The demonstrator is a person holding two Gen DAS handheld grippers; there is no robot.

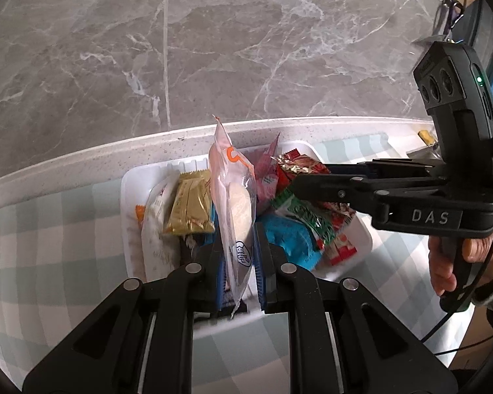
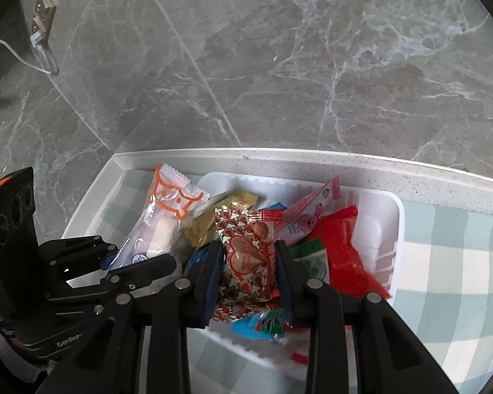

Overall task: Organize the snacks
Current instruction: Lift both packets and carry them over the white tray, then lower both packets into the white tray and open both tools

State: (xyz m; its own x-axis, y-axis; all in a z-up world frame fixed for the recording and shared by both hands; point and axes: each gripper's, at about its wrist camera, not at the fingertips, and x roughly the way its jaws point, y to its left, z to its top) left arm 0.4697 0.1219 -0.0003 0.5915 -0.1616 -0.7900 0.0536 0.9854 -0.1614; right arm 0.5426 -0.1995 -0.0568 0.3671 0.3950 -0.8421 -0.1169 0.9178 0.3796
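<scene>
Setting: grey marble floor beyond a white-edged table (image 1: 154,151) covered with a pale green checked cloth (image 1: 49,229).
Left gripper (image 1: 238,262): pinching the lower end of a clear pouch (image 1: 233,197) with orange print, which stands upright over the tray.
Right gripper (image 2: 248,262): pressed onto a red-and-gold foil packet (image 2: 246,246) printed with hearts, gripped across its middle.
Tray (image 1: 361,229): white plastic, lying at twelve o'clock from both grippers, crowded with snacks.
Around the pouch: a gold wrapper (image 1: 190,203) at nine o'clock, a blue packet (image 1: 289,239) at four o'clock.
Around the foil packet: a pink sachet (image 2: 305,210) at one o'clock, a red bag (image 2: 345,249) at three o'clock.
Handling: probably light, soft and crinkly; film looks slippery, so a sealed edge or flat middle seems safest.
</scene>
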